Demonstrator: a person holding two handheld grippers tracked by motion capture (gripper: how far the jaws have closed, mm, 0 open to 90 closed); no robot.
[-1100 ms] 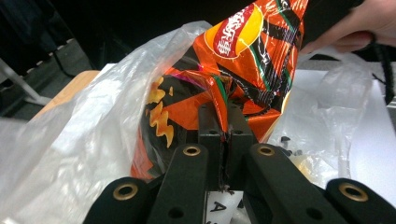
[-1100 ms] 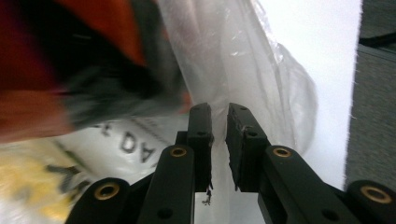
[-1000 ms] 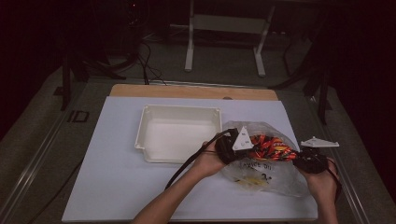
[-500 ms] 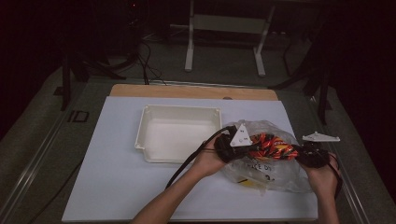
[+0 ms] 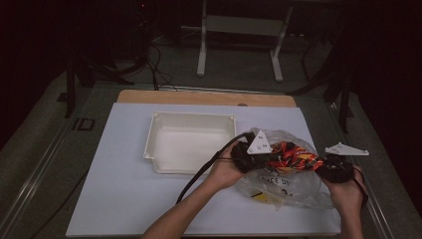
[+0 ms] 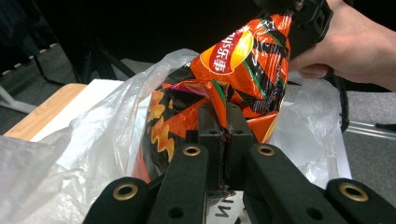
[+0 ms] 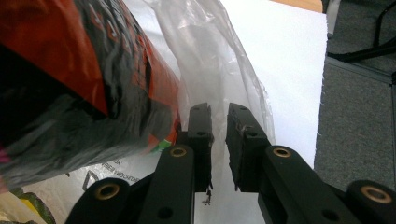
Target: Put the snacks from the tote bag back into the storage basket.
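Observation:
An orange and black snack bag (image 5: 291, 154) lies half inside a clear plastic bag (image 5: 293, 191) on the right of the white mat. My left gripper (image 5: 267, 158) is at the snack bag's left end. In the left gripper view its jaws (image 6: 223, 121) are shut on a crumpled edge of the snack bag (image 6: 233, 70). My right gripper (image 5: 322, 167) is at the plastic bag's right side. In the right gripper view its jaws (image 7: 218, 116) stand a narrow gap apart with the clear film (image 7: 210, 60) pinched between them, and the snack bag (image 7: 70, 70) lies just left of them.
A white rectangular tray (image 5: 149, 149) with nothing in it sits left of the bags. The white mat (image 5: 114, 199) covers the table, with a wooden strip (image 5: 199, 97) at its far edge. Grey floor and metal stand legs lie beyond.

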